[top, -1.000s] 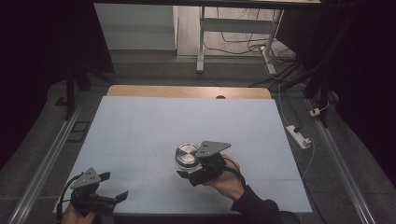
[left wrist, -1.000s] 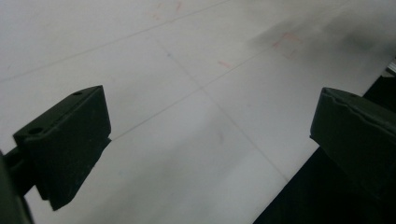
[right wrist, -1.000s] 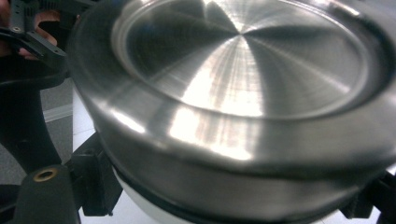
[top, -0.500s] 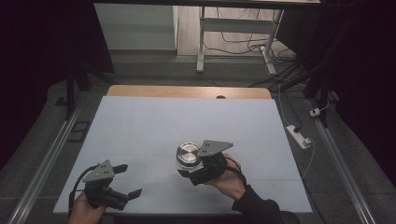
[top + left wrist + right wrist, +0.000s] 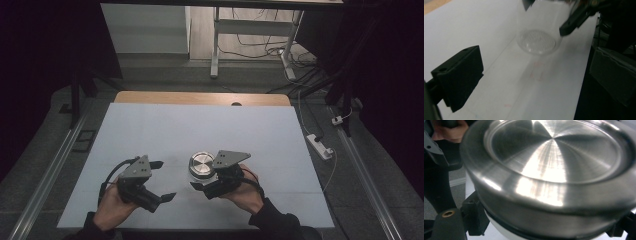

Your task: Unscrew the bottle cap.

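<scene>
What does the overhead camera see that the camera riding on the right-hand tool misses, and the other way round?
The high view takes in the whole white table, both hands, the open left gripper and the right gripper around a jar, plus the floor and cables beyond. The right gripper view gives a close look at the jar's metal lid: its brushed shine, raised rim and a dark band under it. Both show the lid, the right gripper's black jaws beside the jar, and the table.

Only the jar (image 5: 201, 167) (metal-lidded) interrupts the table (image 5: 200, 125).
</scene>
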